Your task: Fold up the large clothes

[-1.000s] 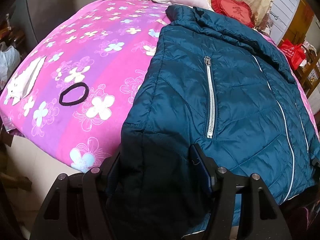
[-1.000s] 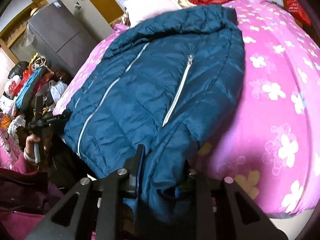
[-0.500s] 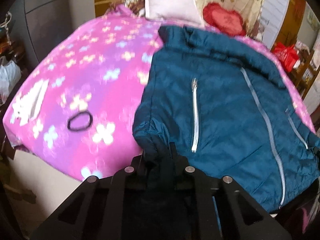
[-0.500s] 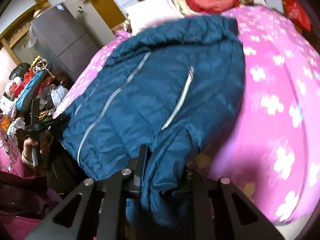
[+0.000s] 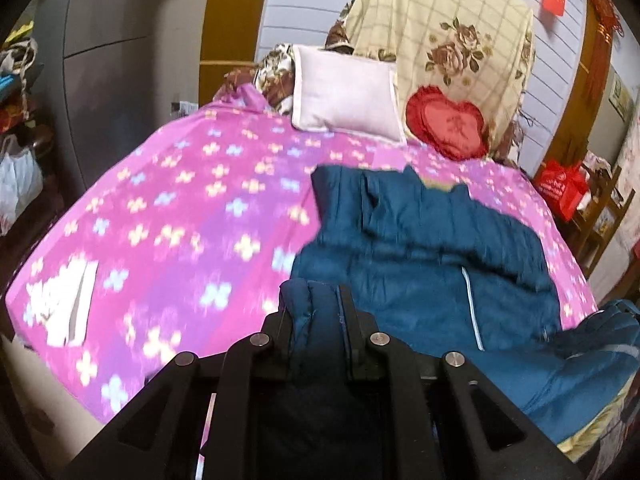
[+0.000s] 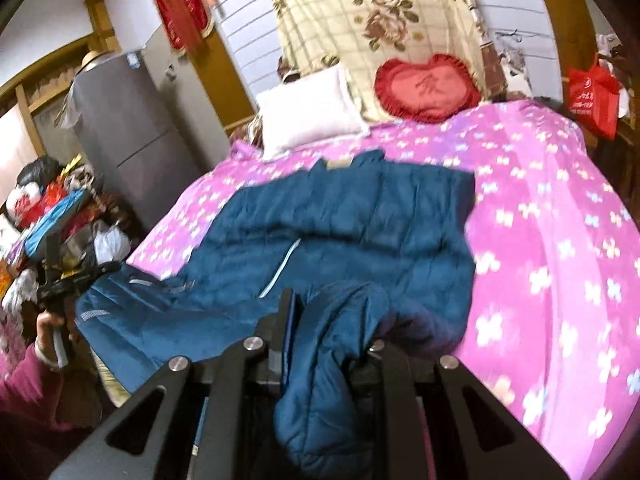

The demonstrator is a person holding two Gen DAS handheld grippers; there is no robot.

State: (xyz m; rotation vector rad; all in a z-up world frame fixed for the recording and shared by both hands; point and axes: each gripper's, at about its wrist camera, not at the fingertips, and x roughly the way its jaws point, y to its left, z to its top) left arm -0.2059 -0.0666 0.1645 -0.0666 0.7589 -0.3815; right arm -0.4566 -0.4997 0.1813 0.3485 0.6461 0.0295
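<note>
Motion blur smears the jacket (image 5: 420,248) and floral bedspread (image 5: 180,216).

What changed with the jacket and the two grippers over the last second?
Both grippers lifted the jacket's hem from the near bed edge toward the pillows, doubling its lower half over. The left gripper, open a second ago, closed on the fabric; the right gripper kept its grip. The white pillow and red heart cushion stayed put.

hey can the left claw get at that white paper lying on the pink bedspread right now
Probably not as things stand. The left claw is shut on a fold of the blue jacket, so it has no free grip. The white paper lies uncovered off to its left on the bedspread.
</note>
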